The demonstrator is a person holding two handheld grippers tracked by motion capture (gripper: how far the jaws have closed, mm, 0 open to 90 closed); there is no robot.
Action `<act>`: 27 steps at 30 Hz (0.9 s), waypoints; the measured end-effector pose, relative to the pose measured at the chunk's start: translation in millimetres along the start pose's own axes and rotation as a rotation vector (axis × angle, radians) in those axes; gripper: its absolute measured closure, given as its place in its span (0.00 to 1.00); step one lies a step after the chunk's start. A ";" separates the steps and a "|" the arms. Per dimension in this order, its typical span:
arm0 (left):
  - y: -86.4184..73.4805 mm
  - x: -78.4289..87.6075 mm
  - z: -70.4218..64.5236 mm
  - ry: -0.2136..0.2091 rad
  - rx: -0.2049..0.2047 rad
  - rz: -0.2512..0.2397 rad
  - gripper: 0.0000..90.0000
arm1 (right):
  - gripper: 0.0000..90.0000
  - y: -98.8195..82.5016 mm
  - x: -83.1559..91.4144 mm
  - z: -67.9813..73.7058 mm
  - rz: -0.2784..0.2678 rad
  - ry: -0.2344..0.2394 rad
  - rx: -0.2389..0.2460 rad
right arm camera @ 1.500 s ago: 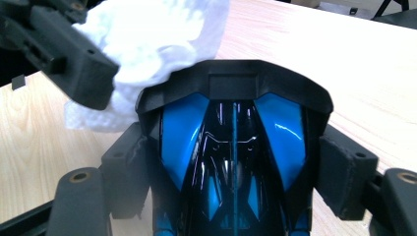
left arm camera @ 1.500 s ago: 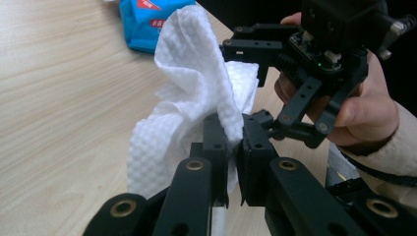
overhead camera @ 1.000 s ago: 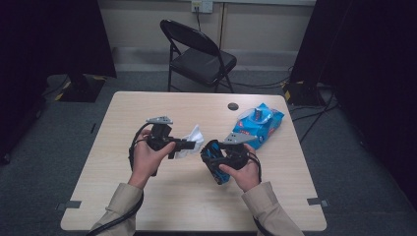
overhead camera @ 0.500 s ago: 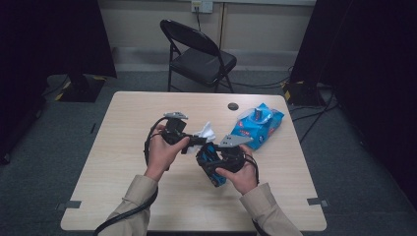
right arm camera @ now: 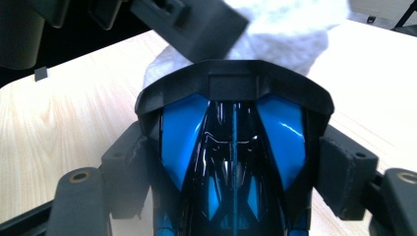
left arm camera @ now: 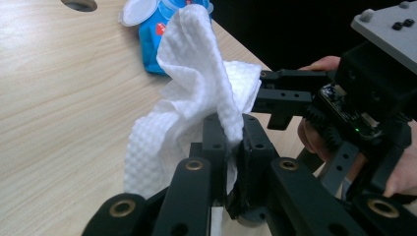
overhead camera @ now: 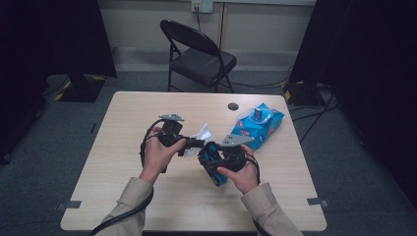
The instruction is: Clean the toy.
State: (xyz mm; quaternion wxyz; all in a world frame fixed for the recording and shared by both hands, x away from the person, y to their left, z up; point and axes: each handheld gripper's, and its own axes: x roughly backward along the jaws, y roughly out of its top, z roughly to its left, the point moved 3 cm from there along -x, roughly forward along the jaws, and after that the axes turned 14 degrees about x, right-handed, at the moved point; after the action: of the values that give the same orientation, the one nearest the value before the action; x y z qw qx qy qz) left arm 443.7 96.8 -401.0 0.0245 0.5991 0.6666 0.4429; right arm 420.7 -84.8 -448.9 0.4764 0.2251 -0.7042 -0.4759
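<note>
A glossy blue and black toy car (right arm camera: 231, 142) sits between the jaws of my right gripper (right arm camera: 236, 173), which is shut on its sides. In the high view the car (overhead camera: 211, 153) is held above the middle of the table by the right gripper (overhead camera: 217, 162). My left gripper (left arm camera: 233, 140) is shut on a white textured wipe (left arm camera: 192, 98). The left gripper (overhead camera: 196, 144) holds the wipe (overhead camera: 203, 132) up against the far end of the car. From the right gripper view the wipe (right arm camera: 285, 34) hangs just behind the car's spoiler.
A blue pack of wipes (overhead camera: 259, 125) with its lid open lies at the table's back right. A small dark round hole (overhead camera: 233, 106) lies near the back edge of the wooden table (overhead camera: 147, 196). A black folding chair (overhead camera: 199, 54) stands beyond the table.
My left gripper has carried the wipe to the right, from beside the car to against its far end. The right hand with the car has stayed put.
</note>
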 end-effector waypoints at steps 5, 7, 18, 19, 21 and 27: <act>-3.6 3.0 0.4 -0.006 0.003 0.013 0.93 | 0.28 -1.9 1.4 -3.2 0.003 -0.011 -0.008; -5.6 3.8 0.1 -0.009 0.004 0.019 0.93 | 0.28 -3.0 2.2 -5.4 0.004 -0.017 -0.013; -22.1 8.6 1.8 -0.038 0.008 0.056 0.93 | 0.28 -6.6 5.8 -13.7 0.001 -0.047 -0.037; -22.5 9.6 2.5 -0.037 0.009 0.052 0.93 | 0.28 -6.2 6.0 -13.7 0.001 -0.046 -0.035; -22.1 12.7 4.0 -0.038 0.010 0.044 0.93 | 0.28 -5.8 6.1 -13.7 -0.001 -0.049 -0.035; -12.4 21.9 4.9 -0.027 0.013 -0.022 0.92 | 0.28 -2.3 5.2 -9.6 -0.009 -0.032 -0.023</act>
State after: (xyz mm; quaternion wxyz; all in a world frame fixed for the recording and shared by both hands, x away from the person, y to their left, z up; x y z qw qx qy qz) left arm 430.7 118.9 -400.8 0.0344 0.5979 0.6756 0.4300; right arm 426.6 -94.2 -447.7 0.4656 0.2151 -0.7052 -0.4895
